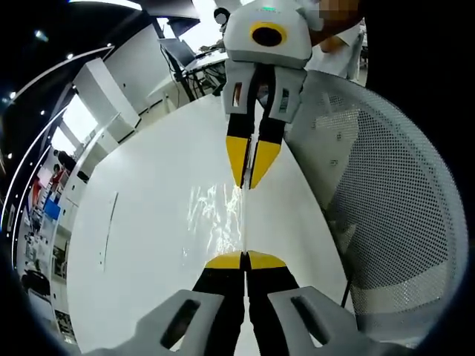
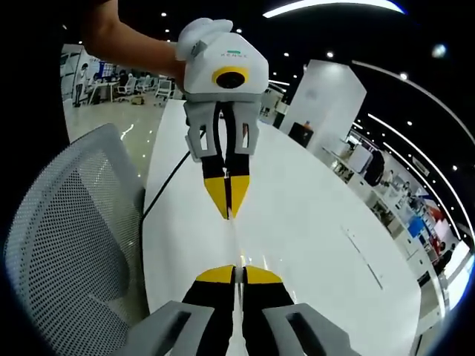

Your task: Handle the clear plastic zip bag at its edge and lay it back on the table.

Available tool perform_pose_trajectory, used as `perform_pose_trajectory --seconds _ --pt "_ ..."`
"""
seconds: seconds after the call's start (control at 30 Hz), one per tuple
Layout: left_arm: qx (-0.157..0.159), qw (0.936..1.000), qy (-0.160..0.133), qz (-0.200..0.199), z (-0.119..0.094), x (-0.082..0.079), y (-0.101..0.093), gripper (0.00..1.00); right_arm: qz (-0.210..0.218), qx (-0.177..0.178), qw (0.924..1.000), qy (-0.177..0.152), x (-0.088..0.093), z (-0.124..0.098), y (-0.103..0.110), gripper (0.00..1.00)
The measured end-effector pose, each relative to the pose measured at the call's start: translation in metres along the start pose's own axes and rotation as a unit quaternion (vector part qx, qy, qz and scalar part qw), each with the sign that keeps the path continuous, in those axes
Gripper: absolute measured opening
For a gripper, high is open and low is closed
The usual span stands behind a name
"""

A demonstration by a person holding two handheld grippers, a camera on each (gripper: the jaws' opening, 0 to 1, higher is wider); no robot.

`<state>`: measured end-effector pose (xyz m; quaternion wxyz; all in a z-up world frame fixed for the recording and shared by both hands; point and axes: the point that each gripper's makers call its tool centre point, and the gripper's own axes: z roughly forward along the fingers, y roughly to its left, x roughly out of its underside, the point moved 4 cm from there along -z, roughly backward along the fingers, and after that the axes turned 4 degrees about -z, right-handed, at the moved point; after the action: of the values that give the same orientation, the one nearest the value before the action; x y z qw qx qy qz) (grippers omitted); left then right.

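Above the white table (image 1: 148, 245): zip bag (image 1: 219, 211) stretched between left gripper (image 1: 245, 261) and right gripper (image 1: 249, 178), both clamped on opposite edges.
Carry step; next, lower together, then release.

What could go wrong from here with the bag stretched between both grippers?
The clear plastic zip bag is pinched only at thin edges by the left gripper and right gripper, so it may slip free. Pulling apart could tear it. The white mesh chair stands close beside the white table and might snag it.
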<state>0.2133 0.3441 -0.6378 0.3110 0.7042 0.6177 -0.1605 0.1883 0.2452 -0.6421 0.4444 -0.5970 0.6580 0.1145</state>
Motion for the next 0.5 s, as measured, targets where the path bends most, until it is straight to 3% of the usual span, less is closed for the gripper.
perform_pose_trajectory --seconds 0.5 --pt "-0.002 1.0000 0.002 -0.004 -0.0006 0.0045 0.0000 0.00 0.001 -0.001 1.0000 0.000 0.0016 -0.0030 0.0017 0.00"
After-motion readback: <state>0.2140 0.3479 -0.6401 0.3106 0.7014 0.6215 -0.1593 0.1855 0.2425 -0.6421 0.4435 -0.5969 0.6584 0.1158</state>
